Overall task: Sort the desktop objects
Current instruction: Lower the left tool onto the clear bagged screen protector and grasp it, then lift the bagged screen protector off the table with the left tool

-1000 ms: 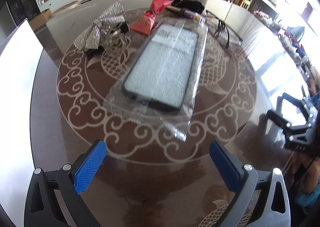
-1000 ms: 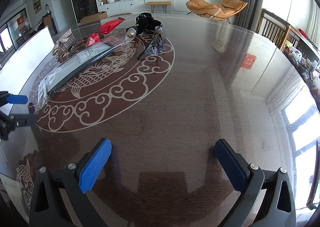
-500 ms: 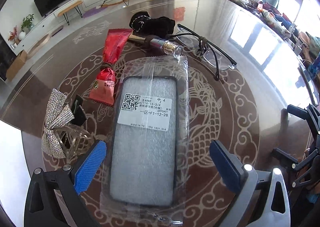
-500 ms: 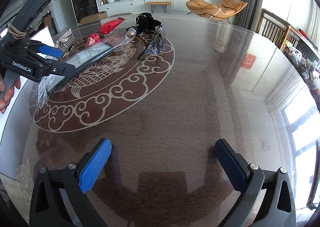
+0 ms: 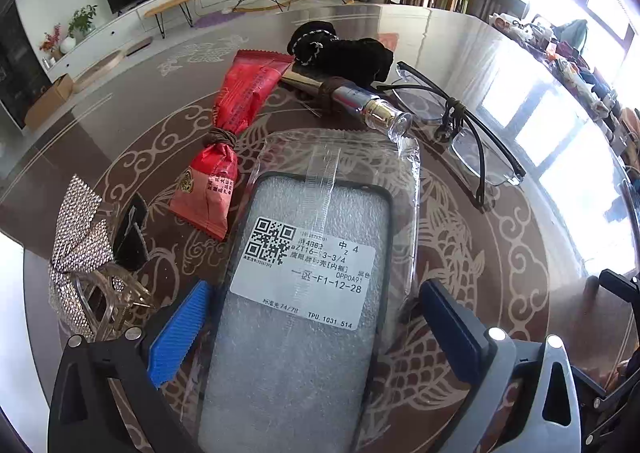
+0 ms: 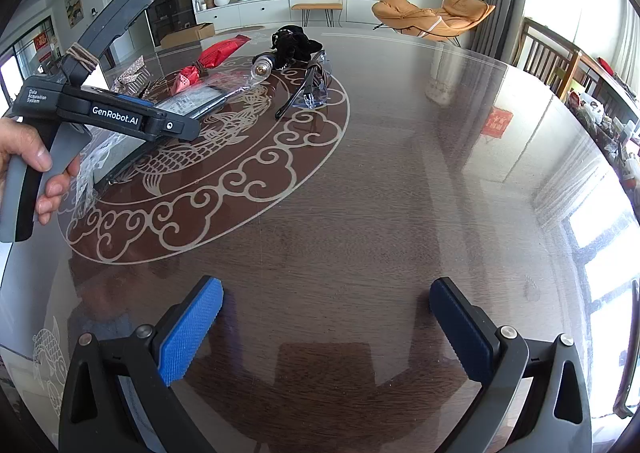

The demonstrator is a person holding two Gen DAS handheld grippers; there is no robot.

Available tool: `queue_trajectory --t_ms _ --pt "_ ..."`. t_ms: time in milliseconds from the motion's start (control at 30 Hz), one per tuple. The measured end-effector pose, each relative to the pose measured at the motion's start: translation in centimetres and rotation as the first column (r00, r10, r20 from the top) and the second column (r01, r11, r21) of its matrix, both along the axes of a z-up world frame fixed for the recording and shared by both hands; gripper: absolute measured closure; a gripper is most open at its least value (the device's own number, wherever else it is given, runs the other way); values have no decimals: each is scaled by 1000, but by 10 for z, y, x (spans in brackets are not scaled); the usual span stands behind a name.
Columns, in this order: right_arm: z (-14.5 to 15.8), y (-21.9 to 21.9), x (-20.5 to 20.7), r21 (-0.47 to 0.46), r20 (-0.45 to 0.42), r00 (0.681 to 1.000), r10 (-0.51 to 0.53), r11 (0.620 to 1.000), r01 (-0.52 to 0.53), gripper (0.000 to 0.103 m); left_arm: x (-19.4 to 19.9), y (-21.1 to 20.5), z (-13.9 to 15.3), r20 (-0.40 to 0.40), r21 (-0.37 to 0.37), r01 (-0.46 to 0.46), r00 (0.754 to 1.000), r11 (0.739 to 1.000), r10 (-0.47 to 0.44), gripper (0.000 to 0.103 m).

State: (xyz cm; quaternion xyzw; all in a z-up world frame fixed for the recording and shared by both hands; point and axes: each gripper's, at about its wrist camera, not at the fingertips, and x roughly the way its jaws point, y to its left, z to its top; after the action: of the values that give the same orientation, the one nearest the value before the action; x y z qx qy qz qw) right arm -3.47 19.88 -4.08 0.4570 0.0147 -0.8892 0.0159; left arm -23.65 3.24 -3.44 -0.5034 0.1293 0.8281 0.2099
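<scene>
- Left gripper [image 5: 312,327] spread wide, blue pads on either side of the bagged phone case [image 5: 304,293]; pads look clear of the bag, contact not certain.
- Phone case lies flat on the tabletop [image 5: 520,293], white label up.
- Just left of it: red snack packet [image 5: 228,141]; further left, rhinestone bow clip [image 5: 78,237].
- Beyond the bag: small bottle [image 5: 360,103], black pouch [image 5: 352,53], glasses [image 5: 460,129] to the right.
- Right gripper [image 6: 326,327] released, holding nothing, over bare tabletop well apart from the items.
- A hand [image 6: 28,157] holds the left gripper's handle.
</scene>
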Motion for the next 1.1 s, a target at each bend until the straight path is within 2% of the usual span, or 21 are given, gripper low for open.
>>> queue_trajectory --t_ms 67,167,233,267,300,433,533,767,933,967,1033,1067,1100 --pt "0 0 0 0 0 1000 0 1000 0 0 9 -1 0 -3 0 5 1000 1000 -5 0" --pt "0 0 0 0 0 1000 0 1000 0 0 11 3 1 33 -23 61 998 998 -60 0" --pt "0 0 0 0 0 1000 0 1000 0 0 9 1 4 32 -25 25 999 999 -24 9" --pt "0 0 0 0 0 1000 0 1000 0 0 8 -1 6 25 -19 -3 1000 1000 3 22" --pt "0 0 0 0 0 1000 0 1000 0 0 8 -3 8 24 -16 -31 999 999 31 26" --pt "0 0 0 0 0 1000 0 1000 0 0 26 -9 6 -15 -14 -115 993 993 115 26" --pt "0 0 0 0 0 1000 0 1000 0 0 58 -22 4 -43 4 -196 980 981 196 26" --pt "0 0 0 0 0 1000 0 1000 0 0 146 -68 1 -82 34 -324 942 945 326 26" --pt "0 0 0 0 0 1000 0 1000 0 0 175 -105 -1 -107 62 -444 887 894 449 26" --pt "0 0 0 0 0 1000 0 1000 0 0 174 -111 -2 -112 69 -462 877 884 467 24" --pt "0 0 0 0 0 1000 0 1000 0 0 165 -116 -5 -111 57 -488 864 871 491 13" --pt "0 0 0 -1 0 1000 0 1000 0 0 161 -118 -7 -104 54 -494 861 868 497 2" --pt "0 0 0 -1 0 1000 0 1000 0 0 160 -117 -8 -100 51 -489 865 871 492 0"
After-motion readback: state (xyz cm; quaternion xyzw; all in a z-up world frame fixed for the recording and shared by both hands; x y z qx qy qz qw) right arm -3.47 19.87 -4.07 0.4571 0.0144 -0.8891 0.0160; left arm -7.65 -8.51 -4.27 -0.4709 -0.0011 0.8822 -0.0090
